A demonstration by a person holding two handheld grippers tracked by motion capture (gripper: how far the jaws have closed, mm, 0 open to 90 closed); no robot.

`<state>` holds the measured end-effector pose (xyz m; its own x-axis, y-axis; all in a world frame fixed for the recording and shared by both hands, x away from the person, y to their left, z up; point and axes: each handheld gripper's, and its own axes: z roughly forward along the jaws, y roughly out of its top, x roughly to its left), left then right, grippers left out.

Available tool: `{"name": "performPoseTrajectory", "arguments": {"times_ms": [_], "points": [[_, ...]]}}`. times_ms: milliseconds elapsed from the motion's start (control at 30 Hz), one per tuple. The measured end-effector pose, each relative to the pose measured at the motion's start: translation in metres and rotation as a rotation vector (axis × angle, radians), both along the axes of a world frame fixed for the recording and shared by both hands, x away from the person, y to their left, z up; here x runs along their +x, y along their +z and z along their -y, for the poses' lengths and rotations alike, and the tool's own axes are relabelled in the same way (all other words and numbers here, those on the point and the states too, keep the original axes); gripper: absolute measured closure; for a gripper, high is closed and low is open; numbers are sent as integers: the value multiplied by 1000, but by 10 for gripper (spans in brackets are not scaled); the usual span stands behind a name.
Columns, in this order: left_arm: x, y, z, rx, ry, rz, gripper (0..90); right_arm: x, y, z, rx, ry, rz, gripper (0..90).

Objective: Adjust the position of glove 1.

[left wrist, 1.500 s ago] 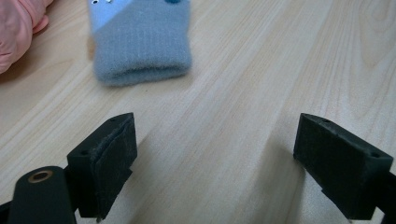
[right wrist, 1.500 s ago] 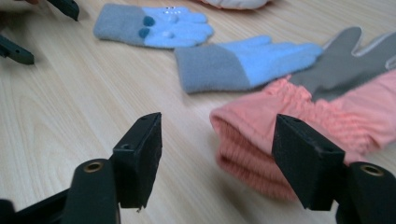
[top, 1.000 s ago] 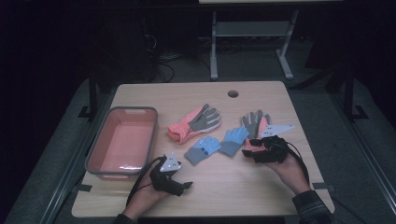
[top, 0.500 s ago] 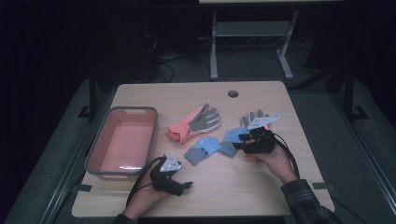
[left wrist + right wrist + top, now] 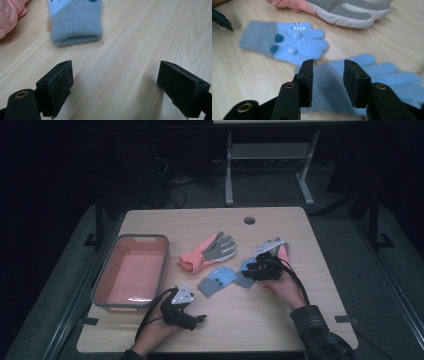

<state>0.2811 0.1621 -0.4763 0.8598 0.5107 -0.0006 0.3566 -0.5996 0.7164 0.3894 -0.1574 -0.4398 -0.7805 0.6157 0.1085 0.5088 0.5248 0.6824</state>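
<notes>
Two light blue knit gloves lie mid-table. The left one (image 5: 217,280) has a face pattern (image 5: 289,42), and its grey cuff (image 5: 76,27) faces my left gripper (image 5: 115,66). That gripper (image 5: 200,318) rests wide open near the front edge with bare wood between its jaws. My right gripper (image 5: 255,270) hovers at the second blue glove (image 5: 362,67). Its jaws (image 5: 328,65) have just been closing and straddle that glove's cuff, with a gap still showing between the pads.
A pink tray (image 5: 150,241) stands at the left. A pink and grey glove (image 5: 207,251) lies behind the blue ones, and another (image 5: 272,247) lies beyond my right gripper. A round cable hole (image 5: 249,220) sits near the far table edge.
My right gripper has moved left from the right-hand glove onto the second blue glove, and its jaws have narrowed. My left gripper has stayed put.
</notes>
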Motion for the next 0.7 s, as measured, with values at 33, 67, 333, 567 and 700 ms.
{"name": "performPoseTrajectory", "arguments": {"times_ms": [33, 67, 333, 567, 700], "points": [[0, 0, 0, 0, 0, 0, 128, 0, 0, 0, 0, 0, 0, 607], [0, 0, 0, -1, 0, 0, 128, 0, -2, 0, -10, -9, -13, 611], [0, 0, 0, -1, 1, 0, 128, 3, -11, -3, -60, -1, -43, 611], [-1, 0, 0, -6, 4, 0, 128, 4, -17, -5, -68, 14, -68, 732], [-1, 0, 0, -6, 4, 0, 128, 0, -17, -8, -68, 33, -72, 859]]}}
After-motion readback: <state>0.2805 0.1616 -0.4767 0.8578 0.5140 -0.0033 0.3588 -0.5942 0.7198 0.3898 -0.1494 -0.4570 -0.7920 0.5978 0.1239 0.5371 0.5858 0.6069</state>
